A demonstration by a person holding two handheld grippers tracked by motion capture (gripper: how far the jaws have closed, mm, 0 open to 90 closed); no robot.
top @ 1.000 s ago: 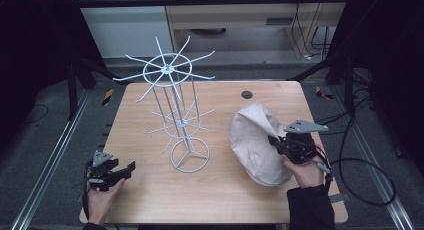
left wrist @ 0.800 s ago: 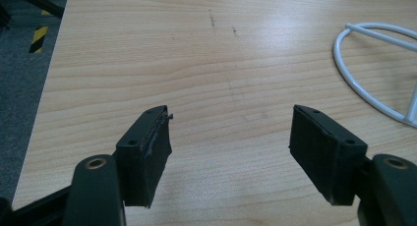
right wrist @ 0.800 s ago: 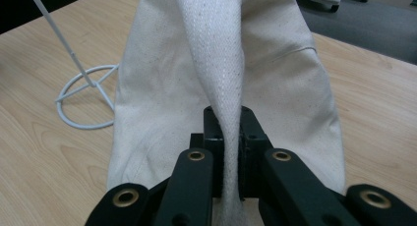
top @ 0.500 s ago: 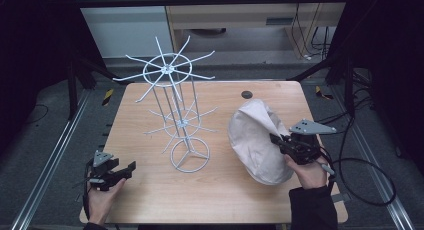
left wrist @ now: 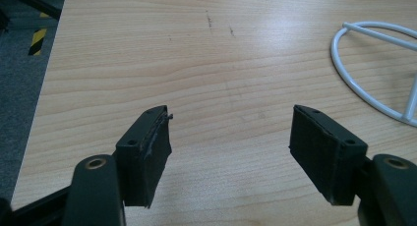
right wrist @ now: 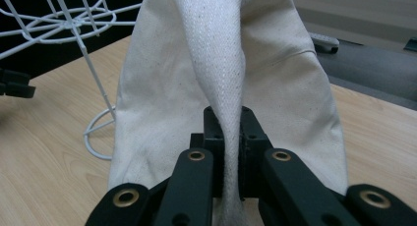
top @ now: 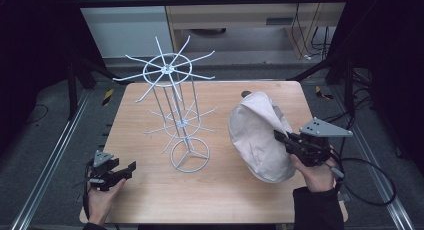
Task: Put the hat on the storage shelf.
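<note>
A cream canvas bag (top: pixel 257 135) lies bunched on the right half of the wooden table (top: pixel 150 190). My right gripper (top: pixel 280 136) is shut on its woven strap (right wrist: pixel 219 88), which rises from between the jaws up over the bag (right wrist: pixel 162 98). A white wire rack (top: pixel 172 105) with radiating hooks stands at the table's middle on a ring base (top: pixel 189 155). My left gripper (top: pixel 127 168) rests low at the front left corner, jaws wide apart with nothing between them. In the left gripper view my left gripper (left wrist: pixel 228 132) hovers over bare wood, the ring base (left wrist: pixel 373 64) to its right.
A small dark round object (top: pixel 246 94) lies at the table's back edge behind the bag. Metal rails (top: pixel 50 160) run along the floor on both sides. A black cable (top: pixel 372 182) trails from the right gripper off the table's right edge.
The right gripper has lifted the bag's strap slightly and shifted a little toward the right. The left gripper has stayed in place, open.
</note>
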